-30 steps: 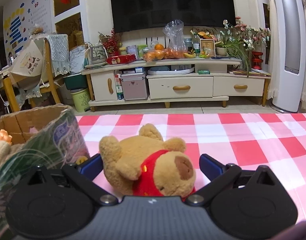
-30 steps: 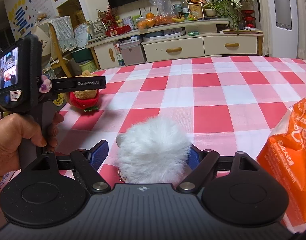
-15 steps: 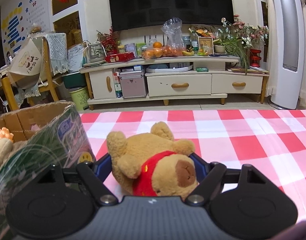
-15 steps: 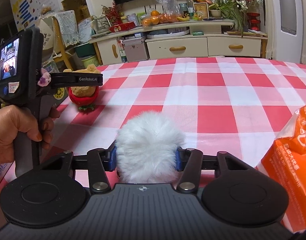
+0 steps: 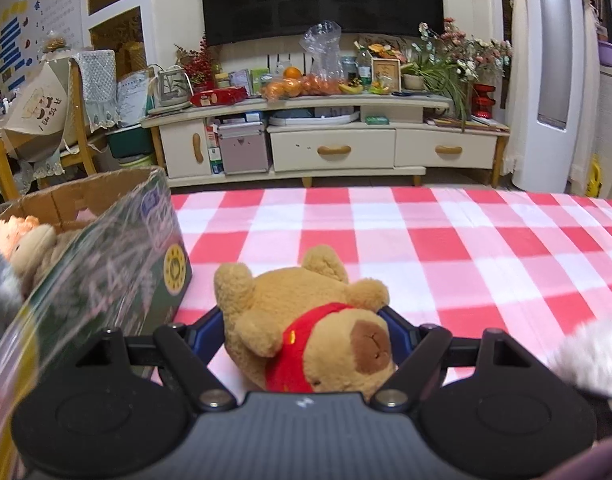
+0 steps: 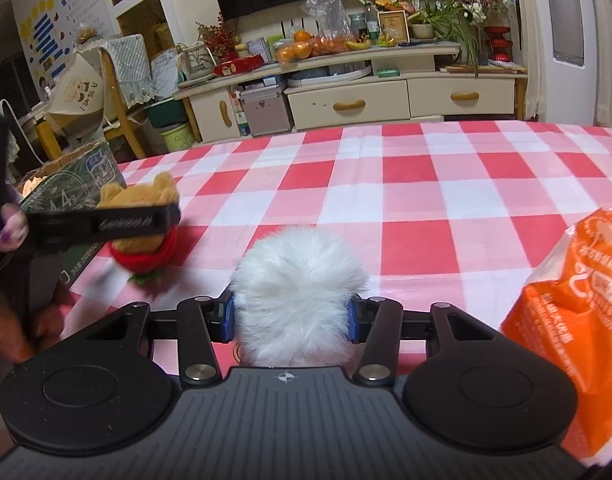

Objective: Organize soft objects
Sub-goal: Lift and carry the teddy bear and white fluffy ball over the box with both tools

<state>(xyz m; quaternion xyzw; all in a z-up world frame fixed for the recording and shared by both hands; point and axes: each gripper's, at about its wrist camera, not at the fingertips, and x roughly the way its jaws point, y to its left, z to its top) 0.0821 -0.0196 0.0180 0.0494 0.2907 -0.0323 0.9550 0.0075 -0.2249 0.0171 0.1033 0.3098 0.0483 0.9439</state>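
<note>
Both grippers grip toys: left gripper (image 5: pixel 301 328) squeezes the capybara plush (image 5: pixel 306 332), cardboard box (image 5: pixel 105 248) at nine o'clock; right gripper (image 6: pixel 291 316) pinches the white pompom (image 6: pixel 297 296) above the checkered tablecloth (image 6: pixel 426 208).

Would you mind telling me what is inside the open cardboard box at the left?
Inside the open cardboard box, a tan plush toy with an orange tuft shows above the rim. The box wall hides whatever lies deeper.

Ahead of me the checked bench (image 6: pixel 446 184) lies open toward its far edge. On my left the cardboard box (image 5: pixel 105 264) walls off that side, just beside the left gripper (image 5: pixel 301 326). On my right an orange bag (image 6: pixel 578 312) crowds the right gripper (image 6: pixel 291 314).
</note>
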